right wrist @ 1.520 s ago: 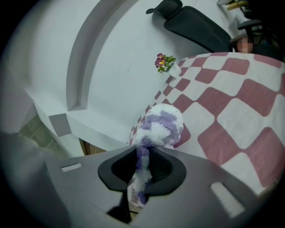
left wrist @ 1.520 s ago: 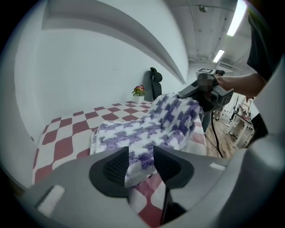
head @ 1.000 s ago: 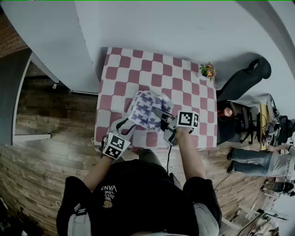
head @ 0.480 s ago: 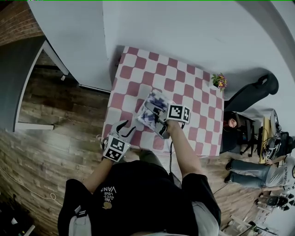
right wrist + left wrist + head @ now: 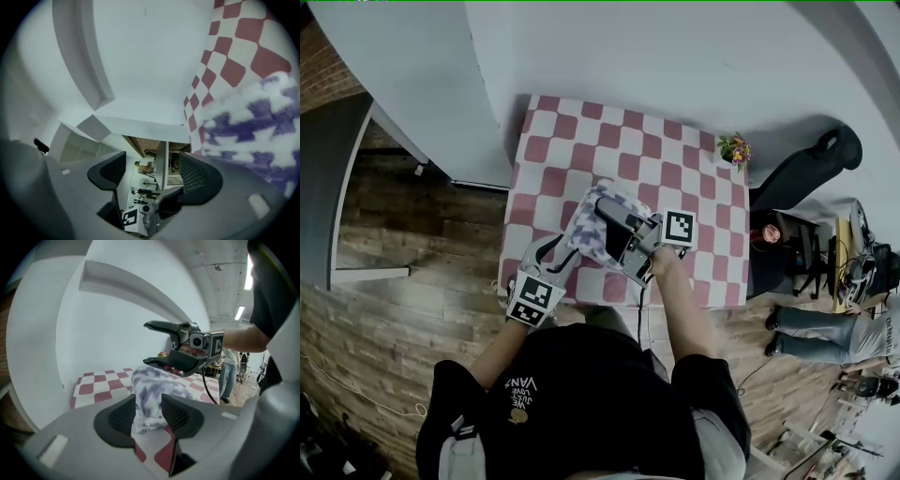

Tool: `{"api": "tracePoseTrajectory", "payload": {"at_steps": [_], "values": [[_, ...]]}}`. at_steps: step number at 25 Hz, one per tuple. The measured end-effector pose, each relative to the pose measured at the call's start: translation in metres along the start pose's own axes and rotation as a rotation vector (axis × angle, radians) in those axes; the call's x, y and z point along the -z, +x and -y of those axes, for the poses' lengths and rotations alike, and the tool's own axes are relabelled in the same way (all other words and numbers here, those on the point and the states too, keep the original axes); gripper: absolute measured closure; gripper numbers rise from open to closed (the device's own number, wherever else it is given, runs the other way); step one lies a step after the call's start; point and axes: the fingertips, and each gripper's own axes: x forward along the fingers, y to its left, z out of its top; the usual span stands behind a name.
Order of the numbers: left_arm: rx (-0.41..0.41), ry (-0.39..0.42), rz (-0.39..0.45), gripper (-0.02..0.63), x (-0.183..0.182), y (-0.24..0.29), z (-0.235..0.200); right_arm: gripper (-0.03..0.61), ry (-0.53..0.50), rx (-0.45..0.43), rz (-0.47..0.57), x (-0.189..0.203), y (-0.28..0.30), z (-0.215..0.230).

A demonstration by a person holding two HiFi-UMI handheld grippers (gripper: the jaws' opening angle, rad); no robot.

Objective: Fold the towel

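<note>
A white towel with purple markings lies bunched on the red-and-white checked table. In the left gripper view one end of the towel hangs between the pads of my left gripper, which is shut on it at the table's near left edge. My right gripper hovers level over the towel's right side with its jaws opening wide and nothing between them. The towel lies off to the right in the right gripper view. The left gripper view also shows my right gripper spread open above the towel.
A small pot of flowers stands at the table's far right corner. A black chair and a side stand sit right of the table. A person stands on the wooden floor at right. White walls close the far side.
My right gripper has spread its jaws wide, let go of the towel and risen over it. My left gripper has lifted a little with the towel's end in it.
</note>
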Motion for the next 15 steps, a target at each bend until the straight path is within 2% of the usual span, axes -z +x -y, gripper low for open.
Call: {"api": "tracePoseTrajectory", "payload": {"at_steps": [2,3,5,8,10,11,13,15], "values": [[-0.007,0.014,0.018,0.468,-0.011,0.003,0.0,0.232,-0.056,-0.063,-0.017,-0.003,-0.005,-0.021],[-0.012,0.027,0.029,0.469,-0.016,0.003,0.0,0.233,-0.119,-0.069,-0.019,-0.007,-0.009,-0.029],[-0.006,0.074,0.044,0.469,-0.025,0.007,0.004,0.239,-0.328,-0.024,0.001,-0.019,-0.021,-0.035],[0.042,0.192,0.03,0.469,-0.033,0.022,0.022,0.287,-0.726,0.184,0.047,-0.041,-0.045,-0.016],[0.081,0.275,0.0,0.469,-0.032,0.035,0.037,0.299,-0.96,0.349,0.009,-0.048,-0.055,0.008],[0.097,0.306,-0.024,0.469,-0.028,0.042,0.043,0.303,-1.042,0.401,-0.035,-0.046,-0.056,0.02],[0.118,0.339,-0.084,0.468,-0.015,0.054,0.048,0.33,-1.122,0.42,-0.131,-0.033,-0.05,0.038],[0.122,0.345,-0.135,0.468,-0.001,0.062,0.047,0.347,-1.141,0.414,-0.205,-0.02,-0.04,0.055]]}}
